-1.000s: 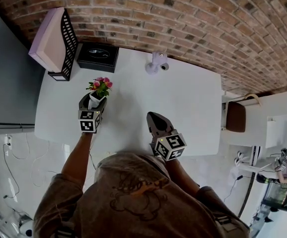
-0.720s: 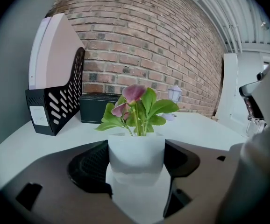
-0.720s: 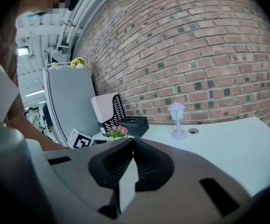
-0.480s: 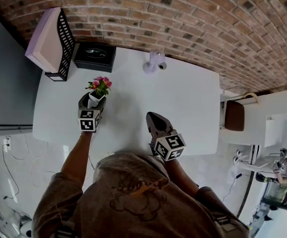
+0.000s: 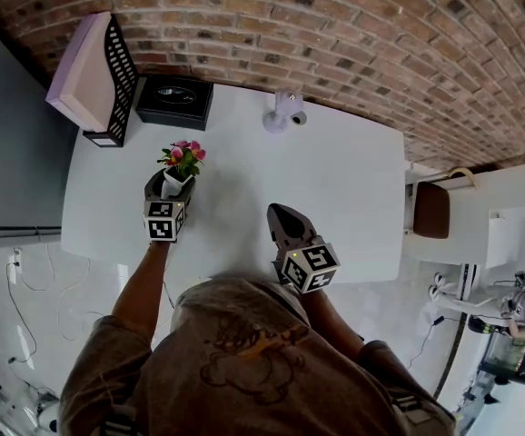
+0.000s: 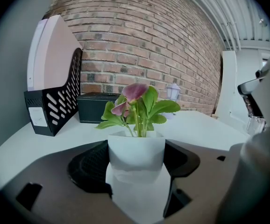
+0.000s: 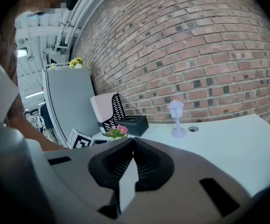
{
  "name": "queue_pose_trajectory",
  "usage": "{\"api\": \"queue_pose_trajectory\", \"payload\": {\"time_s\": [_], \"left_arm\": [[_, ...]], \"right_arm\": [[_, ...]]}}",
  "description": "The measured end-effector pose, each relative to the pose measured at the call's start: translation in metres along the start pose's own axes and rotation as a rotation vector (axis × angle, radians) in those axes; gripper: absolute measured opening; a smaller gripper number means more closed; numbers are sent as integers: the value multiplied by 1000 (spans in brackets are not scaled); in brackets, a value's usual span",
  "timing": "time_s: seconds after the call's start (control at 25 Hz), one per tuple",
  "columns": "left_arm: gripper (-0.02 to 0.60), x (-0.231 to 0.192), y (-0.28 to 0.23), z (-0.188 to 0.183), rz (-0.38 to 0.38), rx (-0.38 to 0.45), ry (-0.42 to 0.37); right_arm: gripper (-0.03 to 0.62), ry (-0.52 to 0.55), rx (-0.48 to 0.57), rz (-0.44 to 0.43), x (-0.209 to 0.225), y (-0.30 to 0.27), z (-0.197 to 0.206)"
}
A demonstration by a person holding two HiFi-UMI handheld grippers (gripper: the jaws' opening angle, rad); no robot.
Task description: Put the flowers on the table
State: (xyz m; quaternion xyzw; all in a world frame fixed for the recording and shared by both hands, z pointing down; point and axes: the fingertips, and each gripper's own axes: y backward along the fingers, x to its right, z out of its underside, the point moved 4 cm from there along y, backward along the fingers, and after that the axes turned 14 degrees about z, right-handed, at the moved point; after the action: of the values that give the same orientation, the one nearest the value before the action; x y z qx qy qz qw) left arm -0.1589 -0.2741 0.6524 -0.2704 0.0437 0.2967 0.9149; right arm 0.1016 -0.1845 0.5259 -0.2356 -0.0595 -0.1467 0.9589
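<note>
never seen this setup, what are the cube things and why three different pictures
No robot: a person holds a two-jaw tool in each hand, and the marked cubes belong to those tools. The head view comes from a camera on the person's head, looking down on a white table. The other two cameras ride on the tools. The left gripper is shut on a white pot of pink flowers; the right gripper is shut and empty. A black file holder, a black box and a small lamp also stand on the table.
</note>
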Motion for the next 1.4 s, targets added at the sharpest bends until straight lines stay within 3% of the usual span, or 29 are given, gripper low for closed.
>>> {"api": "queue_pose_trajectory", "payload": {"time_s": [1.4], "left_arm": [[359, 11, 19, 26, -35, -37, 43]], "right_arm": [[2, 2, -7, -11, -5, 15, 9]]}}
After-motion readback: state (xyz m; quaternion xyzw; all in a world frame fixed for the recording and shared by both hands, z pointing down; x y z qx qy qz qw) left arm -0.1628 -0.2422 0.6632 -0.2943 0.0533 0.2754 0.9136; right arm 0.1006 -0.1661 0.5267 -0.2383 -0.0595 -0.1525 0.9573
